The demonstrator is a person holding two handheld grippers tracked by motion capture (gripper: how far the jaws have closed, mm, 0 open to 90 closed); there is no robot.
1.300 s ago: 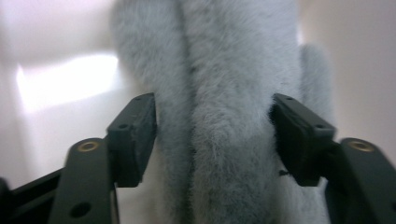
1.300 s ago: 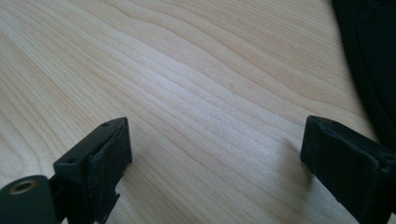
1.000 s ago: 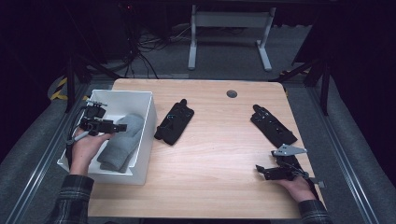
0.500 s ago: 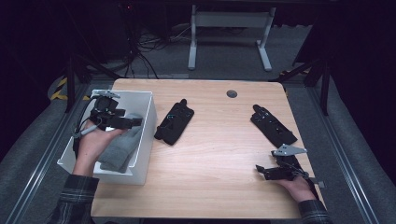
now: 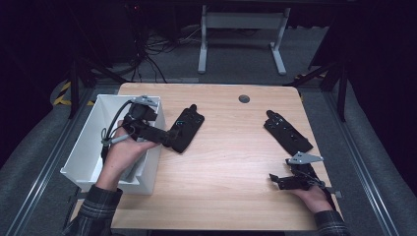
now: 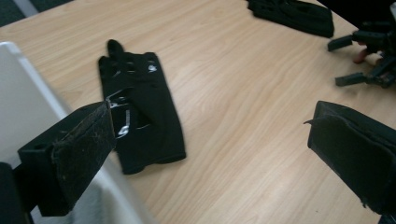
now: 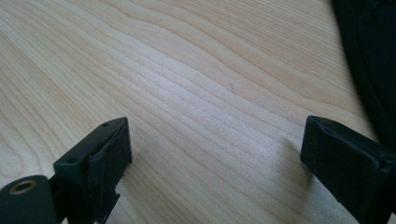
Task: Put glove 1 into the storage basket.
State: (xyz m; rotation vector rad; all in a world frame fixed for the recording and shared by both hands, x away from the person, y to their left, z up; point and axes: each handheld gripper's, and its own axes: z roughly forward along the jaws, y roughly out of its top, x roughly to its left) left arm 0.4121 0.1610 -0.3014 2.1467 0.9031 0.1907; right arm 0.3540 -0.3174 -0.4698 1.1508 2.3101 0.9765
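Note:
A black glove (image 5: 187, 129) lies flat on the wooden table just right of the white bin (image 5: 88, 147); the left gripper view shows this glove (image 6: 140, 116) ahead. A second black glove (image 5: 287, 132) lies at the right. My left gripper (image 5: 169, 140) hangs over the bin's right wall, its tips at the near glove's edge. Its jaws have just been opening and stand wide apart with nothing between them (image 6: 210, 140). A grey cloth item (image 5: 130, 169) lies in the bin under my left hand. My right gripper (image 5: 279, 178) rests open on the table near the front right, holding nothing (image 7: 219, 144).
The bin's white wall (image 6: 23, 93) stands close by the left jaw. A dark round grommet (image 5: 244, 99) sits in the table's far edge. Bare wood lies between the two gloves. Desk legs and cables stand beyond the table.
My left gripper has risen out of the bin and moved right toward the near glove, its jaws opening; the grey cloth stayed in the bin. The right gripper has not moved.

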